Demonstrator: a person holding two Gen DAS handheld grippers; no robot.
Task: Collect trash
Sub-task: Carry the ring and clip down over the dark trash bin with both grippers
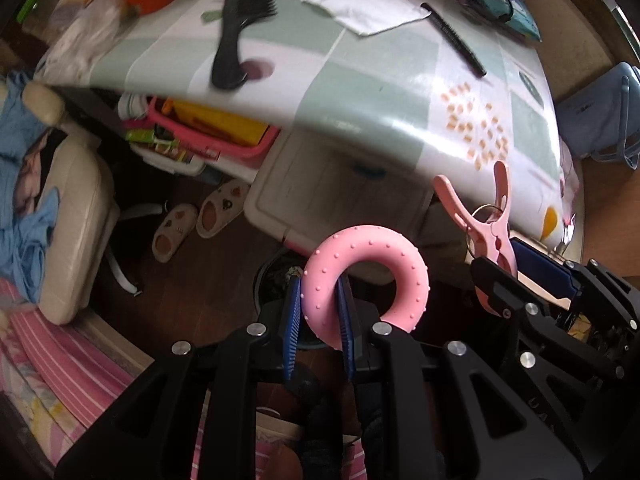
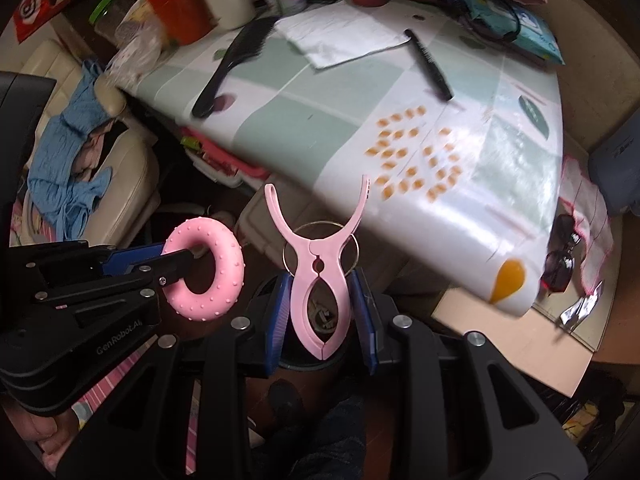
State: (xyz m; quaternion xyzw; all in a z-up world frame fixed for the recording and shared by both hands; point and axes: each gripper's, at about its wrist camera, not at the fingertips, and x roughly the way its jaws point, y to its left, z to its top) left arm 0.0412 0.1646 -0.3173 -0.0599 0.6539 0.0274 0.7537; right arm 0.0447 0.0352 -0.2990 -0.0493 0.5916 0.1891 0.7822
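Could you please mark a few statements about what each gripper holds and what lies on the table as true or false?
1. The left gripper has its jaws shut on the pink studded rubber ring. True.
2. The right gripper holds a black comb. False: it holds the pink plastic clothes clip.
3. The wide black plastic comb lies on the green-and-white checked table. True.
4. The white folded cloth lies on the floor. False: it lies on the table.

Table (image 1: 360, 92) with glossy green-and-white check cover; cream padded chair (image 1: 72, 240) beside it; dark wood floor (image 1: 192, 280); daylight glare.
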